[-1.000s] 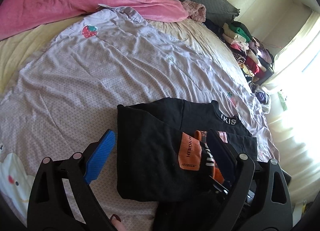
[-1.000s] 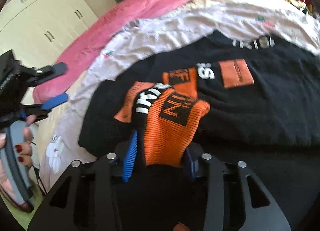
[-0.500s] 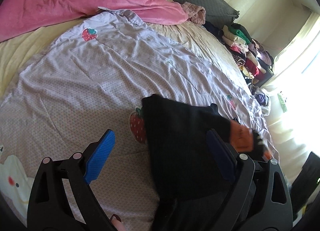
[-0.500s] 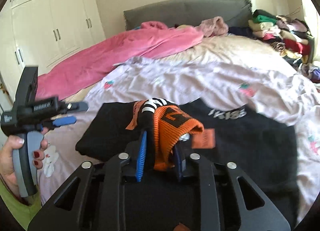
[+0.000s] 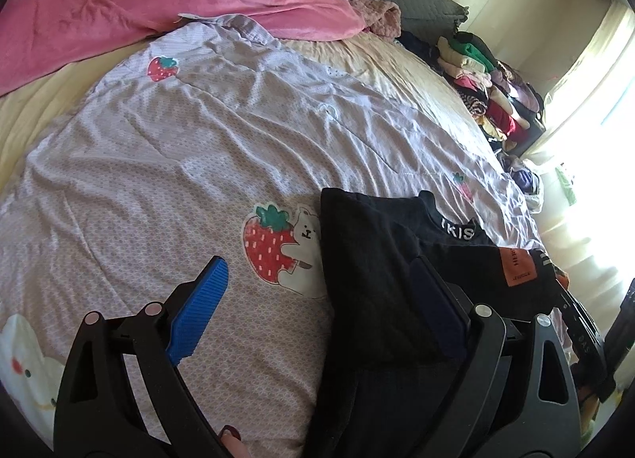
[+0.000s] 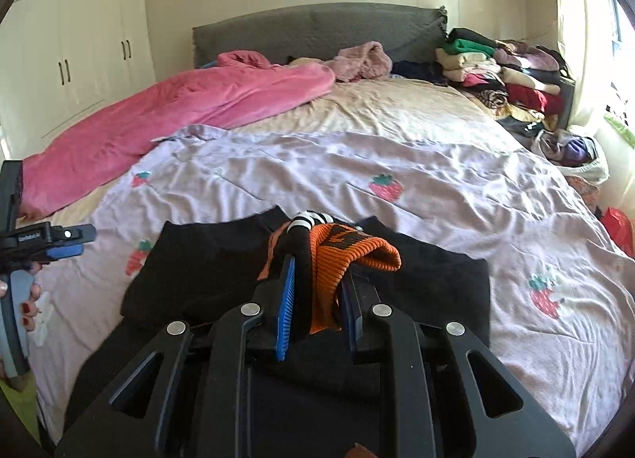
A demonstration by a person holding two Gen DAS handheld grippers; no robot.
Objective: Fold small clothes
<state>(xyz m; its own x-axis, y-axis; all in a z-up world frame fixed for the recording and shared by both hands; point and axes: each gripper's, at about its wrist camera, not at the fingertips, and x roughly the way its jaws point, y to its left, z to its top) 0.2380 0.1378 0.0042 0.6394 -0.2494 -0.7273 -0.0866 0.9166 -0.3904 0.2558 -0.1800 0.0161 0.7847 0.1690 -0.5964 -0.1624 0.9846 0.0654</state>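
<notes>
On the bed, sweater (image 5: 381, 259) further right.

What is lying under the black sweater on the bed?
The black sweater lies on a lilac strawberry-print sheet; a strawberry-and-bear picture peeks out beside its edge. Whatever is beneath the sweater's middle is covered and cannot be seen.
</notes>
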